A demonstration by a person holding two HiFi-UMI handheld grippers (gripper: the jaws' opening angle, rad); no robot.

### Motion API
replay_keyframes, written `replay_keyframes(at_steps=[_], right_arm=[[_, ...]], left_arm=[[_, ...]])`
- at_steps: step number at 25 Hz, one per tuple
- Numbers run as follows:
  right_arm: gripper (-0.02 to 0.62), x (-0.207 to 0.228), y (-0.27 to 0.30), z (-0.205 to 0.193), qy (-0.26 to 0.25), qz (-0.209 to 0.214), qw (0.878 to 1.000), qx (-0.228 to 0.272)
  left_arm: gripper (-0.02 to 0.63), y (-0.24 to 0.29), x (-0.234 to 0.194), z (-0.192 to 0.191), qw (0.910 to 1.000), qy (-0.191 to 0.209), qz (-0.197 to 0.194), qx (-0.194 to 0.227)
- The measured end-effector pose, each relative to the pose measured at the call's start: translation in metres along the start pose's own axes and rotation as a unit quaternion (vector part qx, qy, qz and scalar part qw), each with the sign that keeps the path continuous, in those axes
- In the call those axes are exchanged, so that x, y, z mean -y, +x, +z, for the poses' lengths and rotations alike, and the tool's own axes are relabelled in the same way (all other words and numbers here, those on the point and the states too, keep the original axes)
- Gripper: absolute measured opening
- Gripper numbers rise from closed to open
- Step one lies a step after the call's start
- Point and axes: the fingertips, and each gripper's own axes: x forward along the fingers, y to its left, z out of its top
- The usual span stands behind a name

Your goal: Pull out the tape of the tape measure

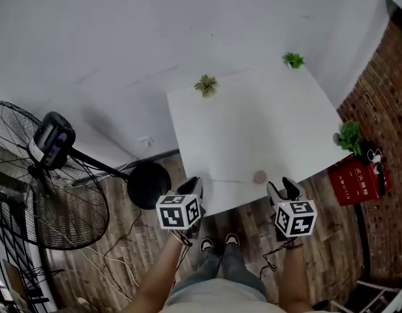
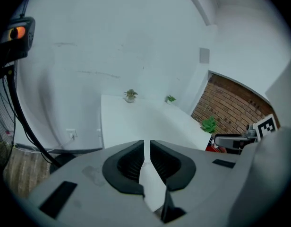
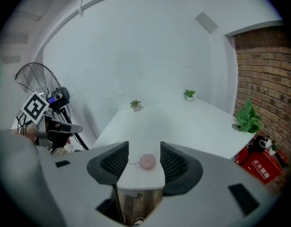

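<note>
Left jaws closed, right jaws open, both at a white table [image 1: 253, 122] bearing a pink tape measure [image 1: 260, 177].

Both units same build: left gripper [image 1: 191, 186] and right gripper [image 1: 284, 188] have light-grey moulded shells, black ribbed pads [image 2: 128, 163] and black rect. slots [image 2: 59, 198] on top. Each carries a white cube [image 1: 179, 212] w/ black square markers. Thin black cables [image 1: 271, 261] hang below, lower frame. Person wears blue-grey jeans [image 1: 220, 269], dark shoes [image 1: 206, 245] w/ white toecaps.
</note>
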Motion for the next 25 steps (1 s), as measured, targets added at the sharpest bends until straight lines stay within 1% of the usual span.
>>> replay_keyframes(at_steps=[4, 9, 13, 18, 21, 25], right_arm=[[0.191, -0.008, -0.024, 0.027, 0.014, -0.007, 0.999, 0.042], [0.116, -0.014, -0.056, 0.065, 0.039, -0.024, 0.994, 0.102], [0.083, -0.001, -0.085, 0.104, 0.039, -0.052, 0.984, 0.164], [0.002, 0.02, -0.124, 0.131, 0.048, -0.102, 0.966, 0.232], [0.002, 0.03, -0.143, 0.137, 0.045, -0.137, 0.956, 0.257], [0.002, 0.039, -0.154, 0.135, 0.057, -0.155, 0.948, 0.273]], left_arm=[[0.02, -0.026, 0.003, 0.036, 0.9978, 0.039, 0.009, 0.053], [0.02, -0.059, -0.002, 0.083, 0.9896, 0.072, 0.03, 0.121], [0.02, -0.076, 0.001, 0.117, 0.9816, 0.072, 0.031, 0.174], [0.017, -0.102, -0.006, 0.148, 0.9689, 0.067, 0.052, 0.233], [0.017, -0.118, -0.01, 0.165, 0.9605, 0.07, 0.058, 0.263], [0.015, -0.134, -0.012, 0.183, 0.9506, 0.076, 0.07, 0.293]])
